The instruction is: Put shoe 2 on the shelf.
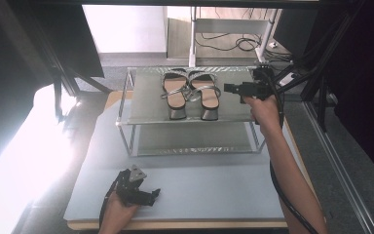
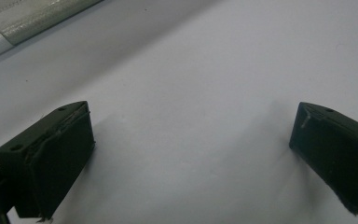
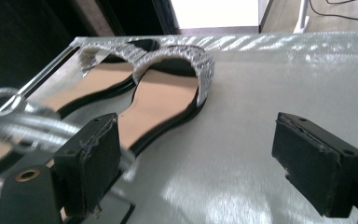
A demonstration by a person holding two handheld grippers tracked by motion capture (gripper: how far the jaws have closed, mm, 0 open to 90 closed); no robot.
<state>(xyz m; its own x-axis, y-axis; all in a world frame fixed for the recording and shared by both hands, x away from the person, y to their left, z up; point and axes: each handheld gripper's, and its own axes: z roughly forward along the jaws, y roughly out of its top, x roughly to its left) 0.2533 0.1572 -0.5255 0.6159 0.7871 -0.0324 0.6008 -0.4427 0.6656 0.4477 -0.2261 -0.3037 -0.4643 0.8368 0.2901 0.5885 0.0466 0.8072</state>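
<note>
From above, a pair of sandals [image 1: 191,93] sits mid-top-shelf of the rack [image 1: 233,116]; the right gripper [image 1: 230,88] hovers beside them, the left gripper [image 1: 148,195] rests near the table [image 1: 214,190]'s front edge. Left gripper view: jaws spread, empty. Right gripper view: jaws spread beside the nearer sandal [image 3: 163,100]; likely light, stiff-soled, best pinched at the sole's edge.

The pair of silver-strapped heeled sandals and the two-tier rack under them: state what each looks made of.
Pair of silver-strapped heeled sandals: tan insoles with a smooth matte look, possibly leather or synthetic; the toe bands sparkle with a grainy, glitter-like texture; the heels look metallic silver. Two-tier rack: thin shiny silver posts, probably metal; its grey shelf gives soft streaky reflections, so maybe plastic sheet or coated fabric.
</note>
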